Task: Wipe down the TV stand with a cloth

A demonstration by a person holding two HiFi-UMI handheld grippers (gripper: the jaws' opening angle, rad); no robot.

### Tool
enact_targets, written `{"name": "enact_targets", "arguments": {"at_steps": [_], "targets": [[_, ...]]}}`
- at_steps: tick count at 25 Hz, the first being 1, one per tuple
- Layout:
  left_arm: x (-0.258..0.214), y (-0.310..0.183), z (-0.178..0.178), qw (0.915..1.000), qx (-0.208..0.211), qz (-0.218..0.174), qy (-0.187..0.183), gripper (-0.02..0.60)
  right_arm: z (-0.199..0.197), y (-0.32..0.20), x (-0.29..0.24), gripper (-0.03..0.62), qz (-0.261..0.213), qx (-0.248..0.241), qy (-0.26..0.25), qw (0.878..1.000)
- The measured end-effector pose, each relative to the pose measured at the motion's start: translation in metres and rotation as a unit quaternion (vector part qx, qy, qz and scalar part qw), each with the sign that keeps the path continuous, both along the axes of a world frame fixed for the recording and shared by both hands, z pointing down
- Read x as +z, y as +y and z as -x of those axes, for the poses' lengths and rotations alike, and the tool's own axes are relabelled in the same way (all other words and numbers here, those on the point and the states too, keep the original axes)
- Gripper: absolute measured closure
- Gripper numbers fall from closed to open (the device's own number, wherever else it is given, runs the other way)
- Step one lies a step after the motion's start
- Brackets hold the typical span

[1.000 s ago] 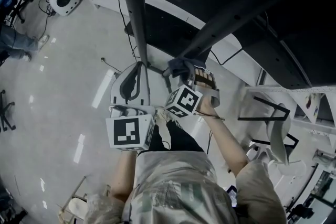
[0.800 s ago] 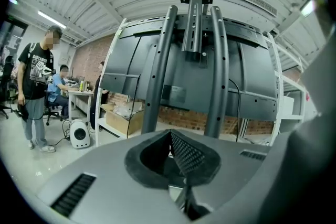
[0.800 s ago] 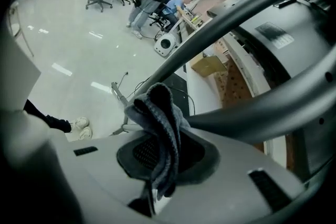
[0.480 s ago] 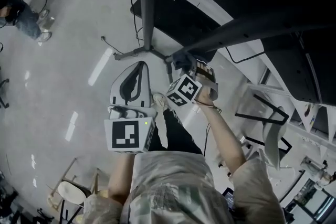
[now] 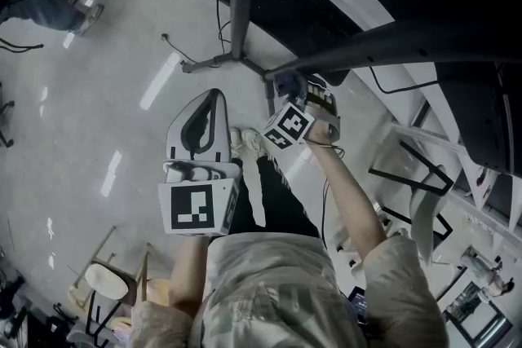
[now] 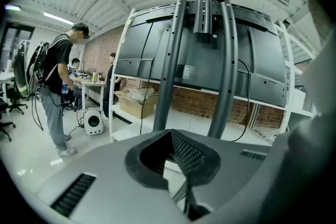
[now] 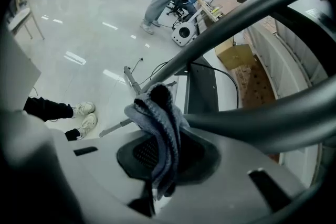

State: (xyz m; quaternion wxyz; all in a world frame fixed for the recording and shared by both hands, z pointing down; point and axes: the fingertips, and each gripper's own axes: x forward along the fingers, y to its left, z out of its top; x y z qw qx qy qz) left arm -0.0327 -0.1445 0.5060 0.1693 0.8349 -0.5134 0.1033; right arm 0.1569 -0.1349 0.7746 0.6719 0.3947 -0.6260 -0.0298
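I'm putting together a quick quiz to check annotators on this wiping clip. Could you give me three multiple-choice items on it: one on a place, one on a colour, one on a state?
1. Where is the cloth?
A. On the floor
B. In the right tool, at a dark stand tube
C. Over a chair

2. What colour are the shoes of the person holding the tools?
A. Red
B. White
C. Black

3. How is the left tool?
A. Shut, with nothing in it
B. Wide open round a tube
C. Shut on the cloth

Answers:
1 B: the right gripper view shows the cloth pinched between the jaws beside the tube.
2 B: both shoes show white.
3 A: the left gripper view shows its jaws together and bare.
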Motion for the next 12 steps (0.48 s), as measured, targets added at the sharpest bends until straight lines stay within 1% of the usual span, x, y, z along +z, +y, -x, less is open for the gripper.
{"name": "enact_targets", "arguments": {"at_steps": [2, 6, 12], "targets": [[-0.001, 0.003, 0.001, 1.0, -0.001, -0.002, -0.003, 0.566, 0.0, 0.001, 0.003, 0.538, -0.001, -0.005, 0.004, 1.0], [-0.003, 0.005, 0.002, 0.9999, -0.01, -0.006, 0.01, 0.566, -0.001, -0.001, 0.007, 0.537, -0.001, -0.01, 0.011, 1.0], [-0.002, 0.006, 0.002, 0.9996, -0.019, -0.01, 0.017, 0.566, 0.005, 0.001, 0.011, 0.538, -0.001, -0.015, 0.001, 1.0]]}}
